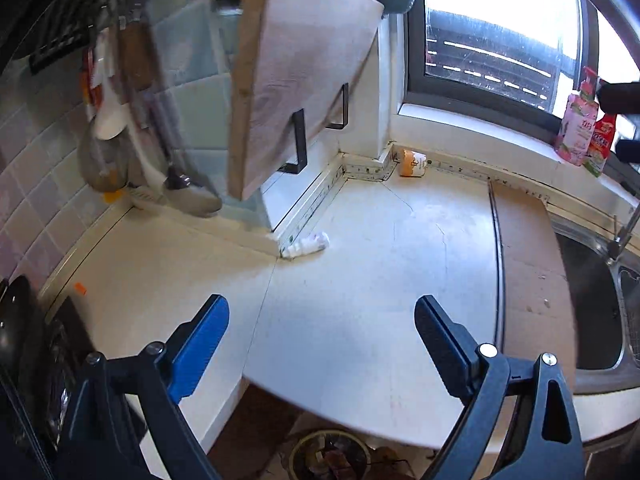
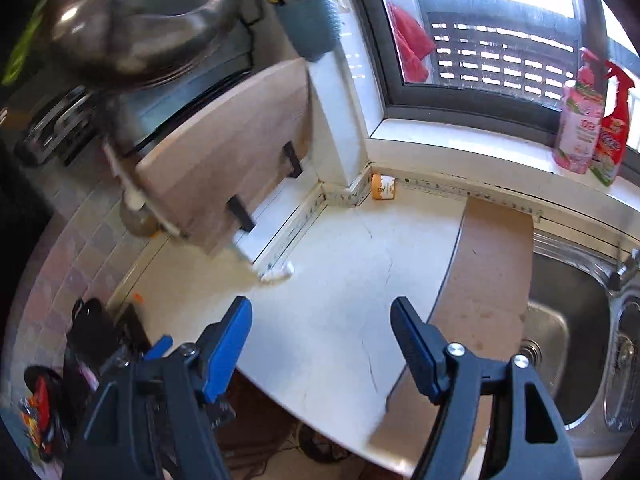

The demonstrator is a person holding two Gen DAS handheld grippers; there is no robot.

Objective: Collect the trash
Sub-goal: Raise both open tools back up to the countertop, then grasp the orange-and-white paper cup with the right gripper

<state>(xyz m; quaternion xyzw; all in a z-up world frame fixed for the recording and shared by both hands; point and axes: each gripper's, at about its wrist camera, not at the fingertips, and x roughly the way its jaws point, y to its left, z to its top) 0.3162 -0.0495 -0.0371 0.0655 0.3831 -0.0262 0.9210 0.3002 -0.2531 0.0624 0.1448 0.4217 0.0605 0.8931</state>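
Observation:
A small orange-and-white cup (image 1: 412,163) lies tipped in the far corner of the white counter (image 1: 360,280), under the window sill; the right wrist view has the cup (image 2: 383,187) there too. A little white bottle (image 1: 308,245) lies on its side by the wall's base strip, seen again as the bottle (image 2: 277,273) in the right wrist view. My left gripper (image 1: 322,316) hangs open above the counter's near part, nothing between its blue pads. My right gripper (image 2: 322,318) is open too and holds nothing. Both are well short of the cup and bottle.
A wooden cutting board (image 1: 296,68) hangs on brackets over the counter's left. Utensils (image 1: 120,120) hang on the tiled wall. A steel sink (image 2: 572,320) lies right, beside a brown board (image 2: 488,272). Two cleaner bottles (image 1: 584,128) stand on the sill. A bin (image 1: 330,456) sits on the floor below.

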